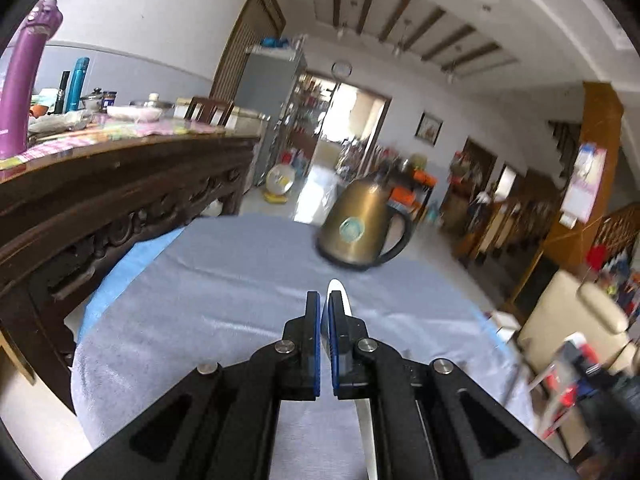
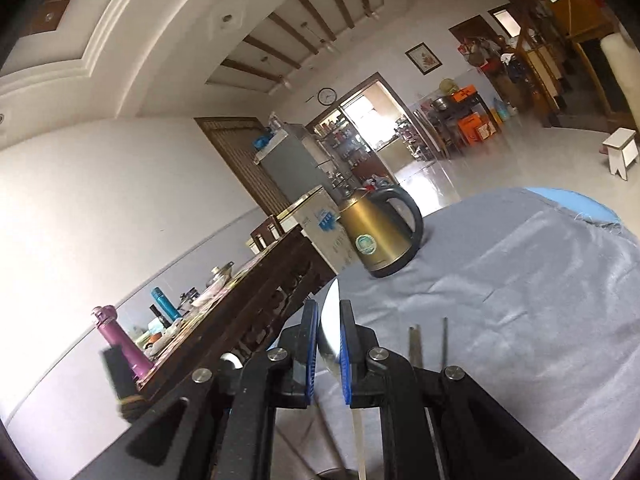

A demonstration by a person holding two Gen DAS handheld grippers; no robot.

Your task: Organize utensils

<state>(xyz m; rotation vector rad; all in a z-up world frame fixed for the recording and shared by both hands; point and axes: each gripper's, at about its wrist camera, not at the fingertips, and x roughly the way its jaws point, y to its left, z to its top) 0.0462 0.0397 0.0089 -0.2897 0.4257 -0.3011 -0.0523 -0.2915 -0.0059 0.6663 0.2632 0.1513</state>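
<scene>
My left gripper (image 1: pixel 325 296) is shut on a thin white utensil (image 1: pixel 337 287). Its rounded tip sticks out past the fingertips and its handle runs back under the right finger. My right gripper (image 2: pixel 329 305) is shut on a white spoon (image 2: pixel 329 332), with the bowl between the blue pads and the handle trailing down toward the camera. Both grippers hang above a round table with a grey cloth (image 1: pixel 220 280) (image 2: pixel 520 300). Two thin dark sticks (image 2: pixel 414 346) lie on the cloth just right of the right gripper.
A brass-coloured electric kettle (image 1: pixel 360 228) (image 2: pixel 376 232) stands at the table's far side. A dark carved wooden sideboard (image 1: pixel 120 200) (image 2: pixel 260 312) crowded with bottles and dishes runs along the left, with a tall purple bottle (image 1: pixel 24 80) on it.
</scene>
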